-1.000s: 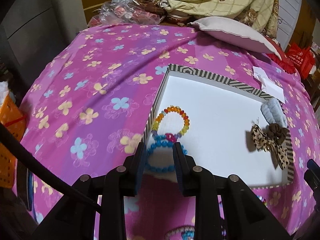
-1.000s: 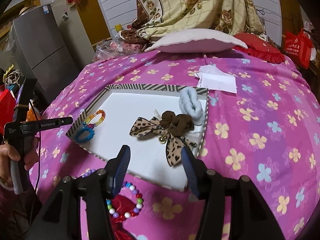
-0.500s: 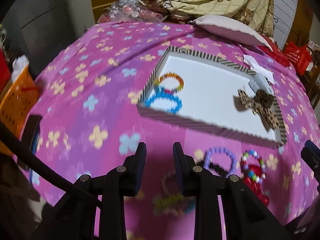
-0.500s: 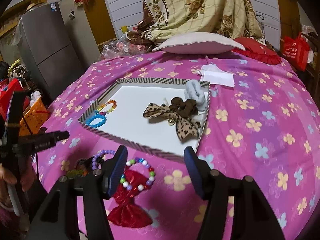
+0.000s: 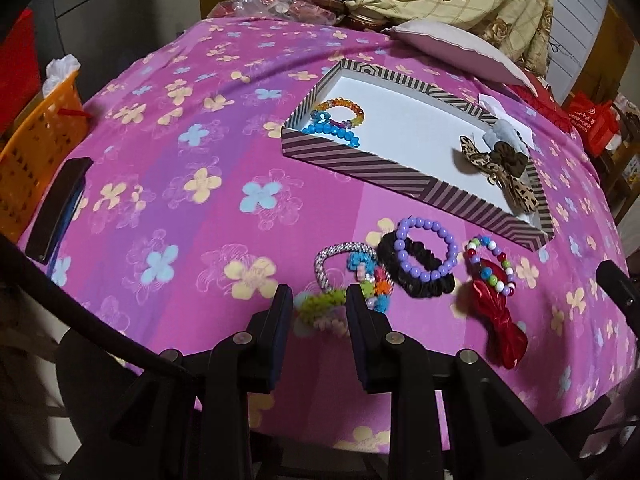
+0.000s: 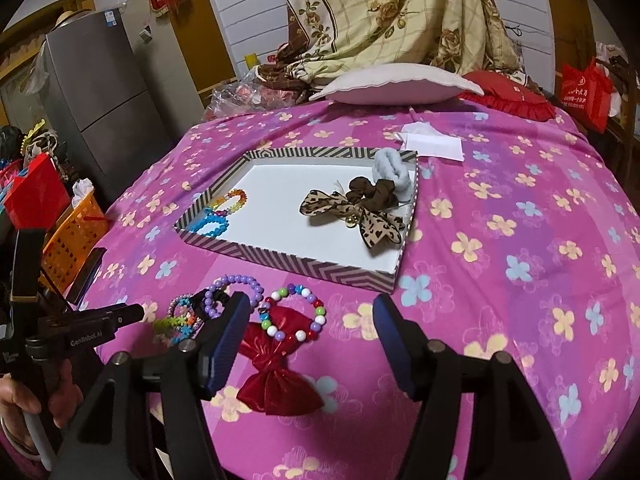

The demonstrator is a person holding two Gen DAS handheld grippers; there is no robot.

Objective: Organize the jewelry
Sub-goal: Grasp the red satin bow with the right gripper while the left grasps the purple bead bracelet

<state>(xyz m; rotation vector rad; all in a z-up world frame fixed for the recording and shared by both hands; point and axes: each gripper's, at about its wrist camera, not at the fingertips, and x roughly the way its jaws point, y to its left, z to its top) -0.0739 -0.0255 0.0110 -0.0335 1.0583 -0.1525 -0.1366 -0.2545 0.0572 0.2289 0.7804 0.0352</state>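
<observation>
Covering the whole bed is a pink sheet (image 5: pixel 192 208) with yellow and blue flowers on it. A pillow (image 6: pixel 396 84) lies at the far end, under a hanging checked blanket (image 6: pixel 384 12) with brown roses. Beside the bed stand a gray fridge (image 6: pixel 100 92) and an orange basket (image 5: pixel 36 152).

On the sheet sits a flat striped box (image 5: pixel 360 162) with a white floor. In its left corner lie two bead bracelets that touch: a rainbow bracelet (image 5: pixel 352 110) farther back and a bright blue bracelet (image 5: pixel 332 133) nearer the front wall. At its right end lie a leopard-print bow (image 6: pixel 360 216), a brown scrunchie (image 6: pixel 374 192) on top of it, and a pale blue fluffy scrunchie (image 6: pixel 390 168) against the back wall.

More jewelry lies on the sheet in front of the box. A shiny red bow (image 6: pixel 276 376) has a bracelet of mixed colored beads (image 6: pixel 294 312) resting on its top end. To the left, a purple bead bracelet (image 5: pixel 426 254) lies on a black scrunchie (image 5: pixel 424 284). Left of that is a small heap: a sparkly silver band (image 5: pixel 326 258) and some bright star-shaped bead bracelets (image 5: pixel 320 304).

The left gripper (image 5: pixel 316 308) sits low over this heap, with its jaws a little apart on either side of the green star beads; nothing is pinched. The right gripper (image 6: pixel 308 336) hangs above the red bow with its jaws wide apart and holding nothing.
</observation>
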